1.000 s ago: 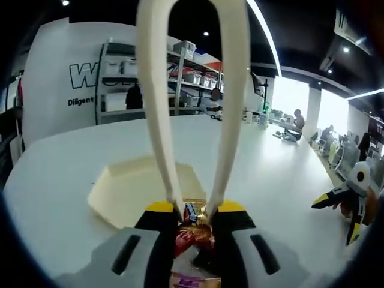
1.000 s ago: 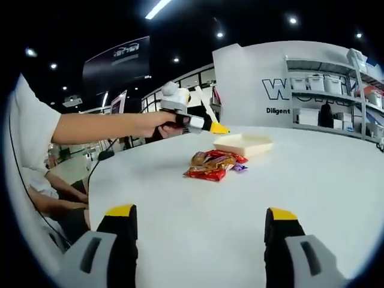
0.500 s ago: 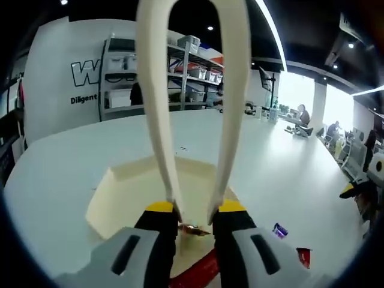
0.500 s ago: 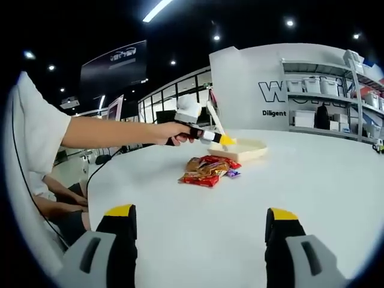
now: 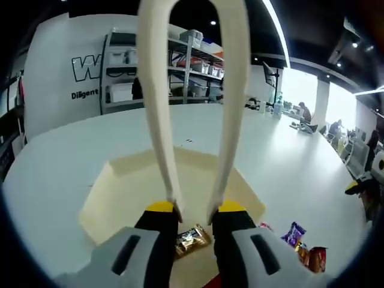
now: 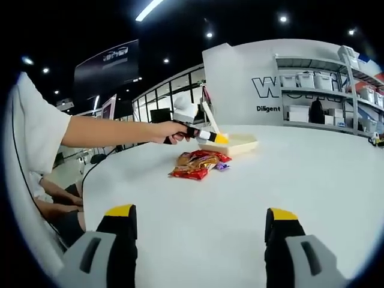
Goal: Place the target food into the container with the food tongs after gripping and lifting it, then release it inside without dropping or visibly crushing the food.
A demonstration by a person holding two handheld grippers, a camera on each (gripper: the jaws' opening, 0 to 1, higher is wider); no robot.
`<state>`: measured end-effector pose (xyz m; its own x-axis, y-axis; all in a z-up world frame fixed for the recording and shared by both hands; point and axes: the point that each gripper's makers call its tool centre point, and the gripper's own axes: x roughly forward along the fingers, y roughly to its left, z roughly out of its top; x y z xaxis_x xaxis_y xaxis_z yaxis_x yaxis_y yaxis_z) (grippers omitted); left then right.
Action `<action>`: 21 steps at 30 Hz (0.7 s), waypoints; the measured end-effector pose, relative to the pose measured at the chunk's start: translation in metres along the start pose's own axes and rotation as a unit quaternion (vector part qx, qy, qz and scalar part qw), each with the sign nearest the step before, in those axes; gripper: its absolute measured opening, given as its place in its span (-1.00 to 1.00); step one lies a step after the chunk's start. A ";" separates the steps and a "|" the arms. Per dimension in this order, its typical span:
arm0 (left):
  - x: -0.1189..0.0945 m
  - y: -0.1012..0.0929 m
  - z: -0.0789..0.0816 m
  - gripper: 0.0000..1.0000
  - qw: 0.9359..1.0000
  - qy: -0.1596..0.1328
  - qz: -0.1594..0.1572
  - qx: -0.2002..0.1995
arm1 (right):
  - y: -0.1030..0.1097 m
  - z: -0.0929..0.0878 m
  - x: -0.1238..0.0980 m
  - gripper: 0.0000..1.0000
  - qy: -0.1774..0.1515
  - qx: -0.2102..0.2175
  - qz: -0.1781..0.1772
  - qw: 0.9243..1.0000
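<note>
The left gripper [image 5: 193,213] has carried its load across. A second ago the heap of wrapped snacks [image 5: 303,243] lay right under its jaws, with the container [image 5: 120,192] ahead of it. Now the cream container spreads out directly beneath the tool and the heap sits off to its right on the white table [image 5: 72,144].

From the right gripper view the move reads the same. The person's hand [image 6: 171,132] holds the left gripper [image 6: 207,136] over the container [image 6: 240,144], no longer above the snack pile [image 6: 197,165].

The jaws are pressed onto the two cream arms of the food tongs [image 5: 157,108], squeezing them close together, with no wider gap than half a second ago. Just below the tong tips, between the jaws, sits the gold-wrapped snack [image 5: 193,238], showing against the container floor. I can't tell from here whether it hangs in the tongs or already lies on the bottom.

To my eye the lift and carry are done and only the release is left. Easing the squeeze close to the floor should set the wrapper down without a drop, and it doesn't look crushed.

The right gripper [image 6: 201,228] hangs well back over bare table, jaws wide apart and empty.
</note>
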<state>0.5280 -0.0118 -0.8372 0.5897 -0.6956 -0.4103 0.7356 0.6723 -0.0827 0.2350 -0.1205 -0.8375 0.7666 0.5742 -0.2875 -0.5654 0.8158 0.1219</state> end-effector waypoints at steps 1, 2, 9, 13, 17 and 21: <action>0.000 0.000 0.000 -0.59 1.000 0.001 0.000 0.001 | 0.000 0.000 0.000 0.72 -0.001 0.000 0.001 1.000; 0.000 0.000 -0.001 -0.59 1.000 0.003 0.000 0.003 | 0.000 0.001 0.000 0.72 -0.002 0.001 0.001 1.000; -0.007 0.000 0.000 -0.58 1.000 0.005 0.006 0.010 | 0.002 0.001 0.000 0.72 -0.003 0.002 0.002 1.000; -0.014 -0.003 0.001 -0.58 1.000 0.005 0.008 0.022 | 0.003 0.004 -0.002 0.72 -0.008 0.006 0.006 1.000; -0.024 -0.010 0.004 -0.57 1.000 0.001 0.006 0.022 | 0.006 0.007 -0.003 0.71 -0.009 0.002 0.005 1.000; -0.035 -0.017 0.006 -0.57 1.000 -0.004 0.003 0.013 | 0.014 0.007 -0.004 0.71 -0.009 -0.002 0.010 1.000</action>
<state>0.4966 -0.0001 -0.8157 0.5960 -0.6941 -0.4037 0.7407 0.6694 -0.0576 0.2266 -0.1107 -0.8277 0.7605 0.5916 -0.2676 -0.5817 0.8039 0.1239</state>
